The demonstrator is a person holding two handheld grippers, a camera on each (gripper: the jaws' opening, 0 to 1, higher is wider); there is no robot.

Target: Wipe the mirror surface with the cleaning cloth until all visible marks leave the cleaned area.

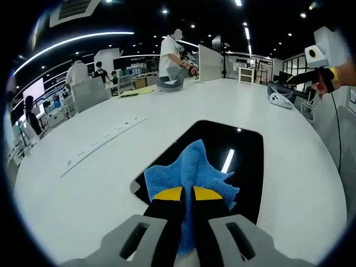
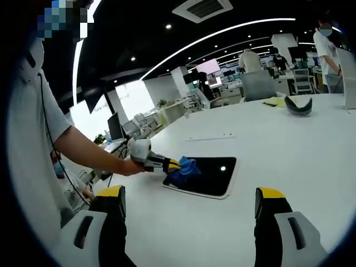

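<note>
The mirror (image 1: pixel 245 161) lies flat on the white table (image 1: pixel 111 183), a dark rounded rectangle whose long axis runs away from the left gripper (image 1: pixel 187 194), straight ahead of its jaws. Its near corner is hidden under the blue cleaning cloth (image 1: pixel 192 169), which those jaws pinch between their yellow-tipped fingers and press onto the glass. Ceiling lights reflect in the dark surface; marks on it are too faint to make out.

In the right gripper view the mirror (image 2: pixel 208 173) sits well ahead of the right gripper (image 2: pixel 189 206), between its widely parted jaws, which hold nothing. There the person's hand (image 2: pixel 133 166) grips the left gripper (image 2: pixel 177 164) from the side, the cloth (image 2: pixel 184 171) bunched at the mirror's left end.
</note>
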